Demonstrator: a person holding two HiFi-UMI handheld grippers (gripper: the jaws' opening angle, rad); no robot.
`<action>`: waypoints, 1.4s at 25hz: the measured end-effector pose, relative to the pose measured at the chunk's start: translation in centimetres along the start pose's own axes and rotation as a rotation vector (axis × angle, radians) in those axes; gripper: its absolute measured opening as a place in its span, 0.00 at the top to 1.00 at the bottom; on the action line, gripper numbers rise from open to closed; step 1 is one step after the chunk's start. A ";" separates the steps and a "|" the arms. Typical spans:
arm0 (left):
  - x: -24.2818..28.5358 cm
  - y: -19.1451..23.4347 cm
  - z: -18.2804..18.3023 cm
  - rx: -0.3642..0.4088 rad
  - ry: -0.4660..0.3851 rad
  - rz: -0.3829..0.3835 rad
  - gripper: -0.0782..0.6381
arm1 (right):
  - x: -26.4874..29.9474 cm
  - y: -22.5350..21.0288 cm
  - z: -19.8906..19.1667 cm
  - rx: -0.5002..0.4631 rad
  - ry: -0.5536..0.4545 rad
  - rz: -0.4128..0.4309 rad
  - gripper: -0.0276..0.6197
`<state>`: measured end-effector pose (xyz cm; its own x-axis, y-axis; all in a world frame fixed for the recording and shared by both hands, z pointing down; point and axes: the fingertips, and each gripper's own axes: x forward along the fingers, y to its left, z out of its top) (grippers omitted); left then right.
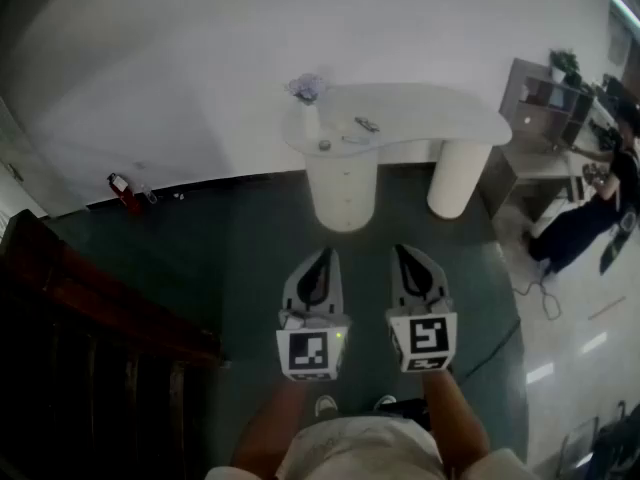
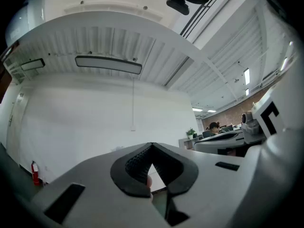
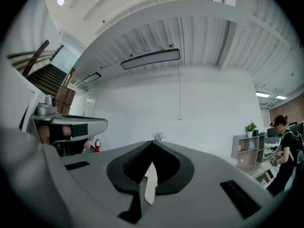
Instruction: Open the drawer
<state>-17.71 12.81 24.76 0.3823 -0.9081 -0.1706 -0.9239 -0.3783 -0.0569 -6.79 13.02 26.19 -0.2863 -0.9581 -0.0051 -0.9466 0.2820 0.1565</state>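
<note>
The person is standing on the dark floor (image 1: pixel 250 258) and holding both tools side by side, pointing ahead; the left gripper (image 1: pixel 322 255) and the right gripper (image 1: pixel 403 250) are each showing jaws closed tip to tip, gripping nothing. Well apart from them, straight ahead, the white table (image 1: pixel 440 118) is standing on two round supports, and the drawer (image 1: pixel 343 176) is sitting in the left, drum-shaped pedestal (image 1: pixel 343 208), its front lying flush with the curve. Farther off, a red fire extinguisher (image 1: pixel 122 190) is leaning at the foot of the white wall (image 1: pixel 180 58).
</note>
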 end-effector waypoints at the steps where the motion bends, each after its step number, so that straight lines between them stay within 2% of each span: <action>1: 0.1 -0.2 0.1 0.000 -0.008 -0.001 0.89 | 0.0 -0.1 -0.1 -0.004 -0.003 0.001 0.97; 8: 0.8 -1.0 0.9 -0.027 -0.050 0.003 0.89 | 0.0 -1.2 0.0 -0.021 -0.059 -0.013 0.97; 17: 2.2 -4.0 1.5 0.002 -0.084 -0.026 0.89 | 0.0 -3.4 -0.1 -0.013 -0.092 -0.003 0.97; 22: 3.0 -5.2 1.4 -0.004 -0.097 -0.007 0.89 | -0.3 -5.1 -0.4 0.002 -0.132 0.015 0.97; 35: 4.6 -7.7 0.1 0.021 -0.080 0.057 0.89 | 0.6 -7.9 -3.0 0.018 -0.126 0.090 0.97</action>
<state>-8.88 11.56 24.29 0.3278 -0.9104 -0.2523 -0.9445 -0.3220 -0.0653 0.97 10.02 27.91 -0.3853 -0.9155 -0.1156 -0.9185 0.3684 0.1438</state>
